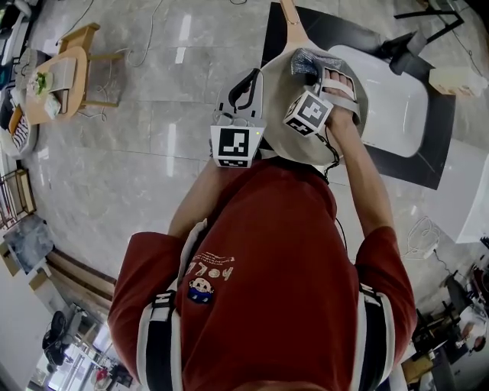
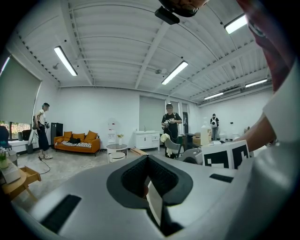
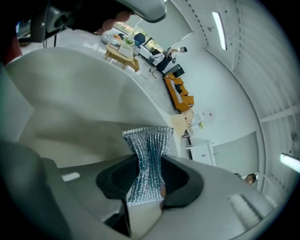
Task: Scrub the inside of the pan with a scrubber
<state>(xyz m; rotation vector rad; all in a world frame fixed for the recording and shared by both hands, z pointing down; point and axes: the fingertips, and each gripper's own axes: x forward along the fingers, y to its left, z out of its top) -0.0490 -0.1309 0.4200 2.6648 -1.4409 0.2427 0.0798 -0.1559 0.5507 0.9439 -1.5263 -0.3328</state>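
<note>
1. At the upper left of the head view, a small wooden table (image 1: 74,59) stands on the pale tiled floor (image 1: 153,153), well apart from the person.
2. Left of centre in that view, the left gripper (image 1: 246,90) is set against the left rim of the pan (image 1: 290,134). In the left gripper view, the left gripper (image 2: 151,187) has its dark jaws closed on a thin pale edge seen end-on, taken to be that rim.
3. Only the left gripper view shows the room beyond. An orange sofa (image 2: 77,142) is at the left and a standing person (image 2: 170,123) at centre. A marker cube (image 2: 225,157) is at the right.
4. The pan is held in front of the person's red shirt (image 1: 267,252) at upper centre of the head view. Its wooden handle (image 1: 292,19) points to the top edge.
5. In the pan's upper right part, the silvery mesh scrubber (image 1: 309,61) lies against the inside. The right gripper (image 1: 312,74) is just below it.
6. The right gripper view shows the grip that the head view hides. The right gripper (image 3: 147,187) has its jaws pinched on the scrubber (image 3: 147,150), whose fanned end touches the pan's pale inner wall (image 3: 70,103). The handle (image 3: 180,125) shows just right of the scrubber.
</note>
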